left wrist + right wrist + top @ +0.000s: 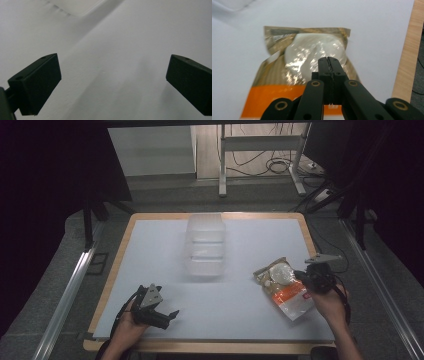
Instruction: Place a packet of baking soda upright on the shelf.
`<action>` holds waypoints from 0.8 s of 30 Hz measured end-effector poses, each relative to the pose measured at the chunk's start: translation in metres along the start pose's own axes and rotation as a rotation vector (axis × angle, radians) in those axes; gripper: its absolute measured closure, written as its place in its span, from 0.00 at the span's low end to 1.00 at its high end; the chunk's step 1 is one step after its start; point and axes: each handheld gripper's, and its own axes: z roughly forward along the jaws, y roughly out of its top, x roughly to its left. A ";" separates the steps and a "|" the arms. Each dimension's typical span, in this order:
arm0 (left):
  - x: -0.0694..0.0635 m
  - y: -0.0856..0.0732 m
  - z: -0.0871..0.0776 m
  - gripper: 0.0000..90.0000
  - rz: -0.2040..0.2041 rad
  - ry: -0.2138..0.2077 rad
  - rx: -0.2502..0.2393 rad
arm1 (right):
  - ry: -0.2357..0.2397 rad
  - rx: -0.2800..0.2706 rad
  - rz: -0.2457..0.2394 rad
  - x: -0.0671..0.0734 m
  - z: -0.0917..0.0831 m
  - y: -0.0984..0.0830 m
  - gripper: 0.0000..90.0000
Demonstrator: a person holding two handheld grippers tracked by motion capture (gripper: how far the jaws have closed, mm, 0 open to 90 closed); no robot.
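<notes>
Crinkly clear-and-orange film, glossy: snack packet point(284, 287) lying flat on the white surface point(225, 310), toward the right-hand edge, near the person's side. Pale round bun visible through the clear top half; orange band across the lower half. Likely light, soft, easily squashed; film slick and prone to slipping. Best taken by a sealed flat margin or a corner rather than over the bun.

Right gripper point(328, 60) over the packet's edge, jaws drawn fully together; in the right gripper view the tips overlap the clear part in front of the bun. Cannot tell whether any film is pinched between them. Right hand point(330, 302) behind, at the surface's right edge.

Clear plastic tub point(205, 245) standing at centre, well apart from the packet, looks empty.

Left gripper point(167, 316) resting low at the near left, jaws wide apart, nothing between them, bare surface beneath. Wooden rim point(117, 265) framing the white top.
</notes>
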 end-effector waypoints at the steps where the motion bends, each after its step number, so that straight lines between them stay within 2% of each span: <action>1: 0.000 0.000 0.000 0.00 0.001 0.000 -0.001 | -0.005 0.004 0.004 -0.002 0.004 0.002 0.98; 5: 0.000 0.000 0.000 0.00 0.000 0.000 -0.003 | -0.012 0.017 0.019 -0.010 0.016 0.008 0.98; 6: 0.000 0.000 0.000 0.00 0.000 -0.001 -0.003 | -0.018 0.025 0.039 -0.016 0.024 0.011 0.98; 9: 0.000 0.000 0.000 0.00 0.004 -0.001 0.000 | -0.022 0.036 0.058 -0.023 0.032 0.016 0.98; 16: 0.000 0.000 0.000 0.00 0.005 0.000 -0.002 | -0.033 0.059 0.073 -0.028 0.049 0.025 0.98; 24: -0.001 0.000 0.000 0.00 0.006 0.000 -0.001 | -0.092 0.138 0.085 -0.034 0.077 0.028 0.96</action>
